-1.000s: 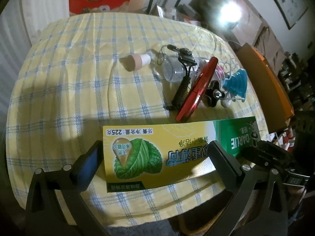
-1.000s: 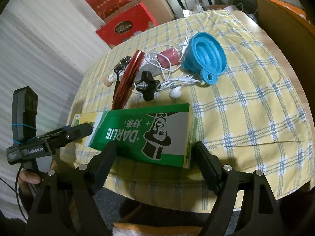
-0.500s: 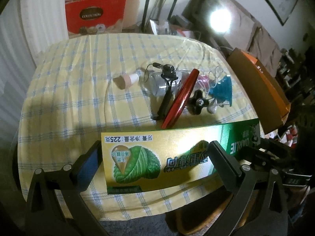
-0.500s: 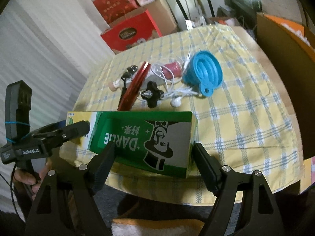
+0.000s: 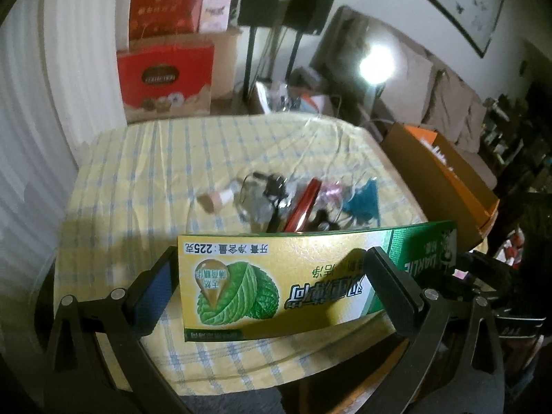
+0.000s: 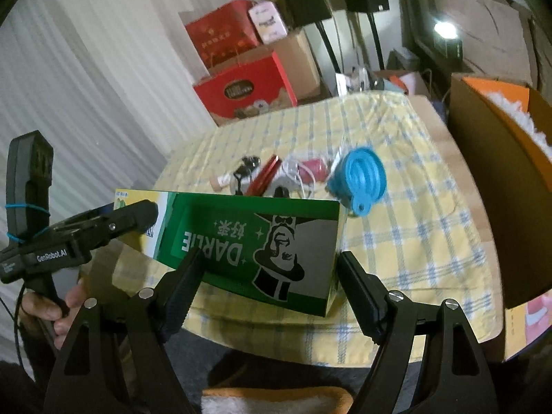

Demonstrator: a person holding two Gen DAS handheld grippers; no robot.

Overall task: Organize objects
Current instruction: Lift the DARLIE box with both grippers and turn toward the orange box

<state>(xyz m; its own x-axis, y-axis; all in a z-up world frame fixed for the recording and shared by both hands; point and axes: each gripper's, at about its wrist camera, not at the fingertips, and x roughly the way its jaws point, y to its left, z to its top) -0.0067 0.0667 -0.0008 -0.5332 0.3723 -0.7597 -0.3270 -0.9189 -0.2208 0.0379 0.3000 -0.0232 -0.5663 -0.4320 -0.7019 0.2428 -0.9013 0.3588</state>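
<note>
- Left gripper (image 5: 272, 293) and right gripper (image 6: 269, 286) both pinch the toothpaste box (image 6: 255, 241): keep it level, lifting together.
- Carry it clear of the blue funnel (image 6: 358, 179) at one o'clock on the worktop (image 6: 431, 227).

Home living room. Yellow checked cloth (image 5: 145, 186) on desk; red gift boxes (image 5: 165, 79) on floor, upper left of frame; speakers on stands (image 5: 262, 3) top centre; framed picture (image 5: 455, 3) on wall, upper right; covered sofa (image 5: 445, 96) at right.
</note>
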